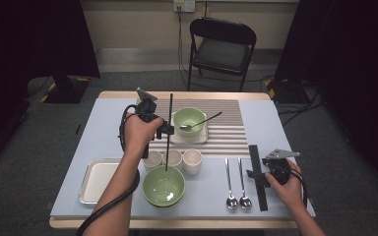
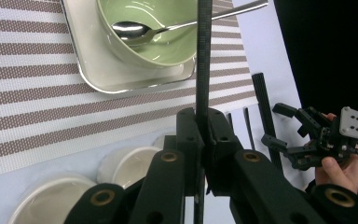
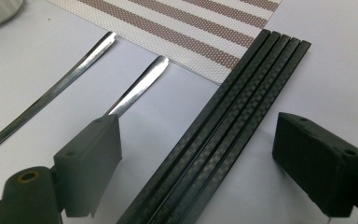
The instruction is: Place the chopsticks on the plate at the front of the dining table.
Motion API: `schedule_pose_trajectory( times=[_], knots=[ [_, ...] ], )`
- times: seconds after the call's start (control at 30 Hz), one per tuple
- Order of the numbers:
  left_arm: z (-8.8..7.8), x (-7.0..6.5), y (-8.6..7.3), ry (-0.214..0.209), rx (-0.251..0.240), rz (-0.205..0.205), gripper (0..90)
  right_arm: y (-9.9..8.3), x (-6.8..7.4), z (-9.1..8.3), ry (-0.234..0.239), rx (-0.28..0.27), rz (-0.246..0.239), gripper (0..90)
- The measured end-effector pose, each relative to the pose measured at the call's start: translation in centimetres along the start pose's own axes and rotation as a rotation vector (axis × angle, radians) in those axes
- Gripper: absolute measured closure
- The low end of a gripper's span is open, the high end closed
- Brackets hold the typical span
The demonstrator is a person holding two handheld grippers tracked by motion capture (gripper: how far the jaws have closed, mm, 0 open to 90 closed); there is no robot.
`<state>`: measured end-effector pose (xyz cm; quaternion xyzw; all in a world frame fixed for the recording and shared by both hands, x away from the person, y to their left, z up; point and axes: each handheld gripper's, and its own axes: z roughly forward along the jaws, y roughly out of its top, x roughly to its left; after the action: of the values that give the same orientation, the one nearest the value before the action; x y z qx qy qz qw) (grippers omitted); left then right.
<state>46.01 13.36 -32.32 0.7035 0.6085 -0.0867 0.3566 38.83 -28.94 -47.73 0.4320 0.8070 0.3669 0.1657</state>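
My left gripper (image 1: 166, 129) is shut on a long black chopstick (image 1: 171, 105), which stands nearly upright in the high view, beside the far green bowl (image 1: 189, 119). In the left gripper view the chopstick (image 2: 203, 56) runs up from between the closed jaws (image 2: 204, 119). At the table's right, my right gripper (image 1: 259, 167) stands open over a row of several black chopsticks (image 1: 257, 187). In the right gripper view these chopsticks (image 3: 223, 126) lie flat between the two spread pads (image 3: 205, 154), untouched.
The far bowl holds a spoon (image 1: 202, 121) and sits in a small tray (image 1: 197, 138) on a striped mat (image 1: 226, 130). Three white cups (image 1: 173, 158), a second green bowl (image 1: 163, 186), a metal tray (image 1: 98, 179) and two spoons (image 1: 236, 182) lie nearer. A chair (image 1: 221, 46) stands beyond.
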Motion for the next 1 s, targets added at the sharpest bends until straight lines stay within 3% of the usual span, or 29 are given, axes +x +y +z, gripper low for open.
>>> schedule_pose_trajectory(
  times=[1.0],
  knots=[
    [0.2, 1.6, 2.3, 0.037, -0.006, -0.050, 86.0, 0.0, 0.2, 0.1, -0.013, 0.008, -0.008, 14.5]
  ],
)
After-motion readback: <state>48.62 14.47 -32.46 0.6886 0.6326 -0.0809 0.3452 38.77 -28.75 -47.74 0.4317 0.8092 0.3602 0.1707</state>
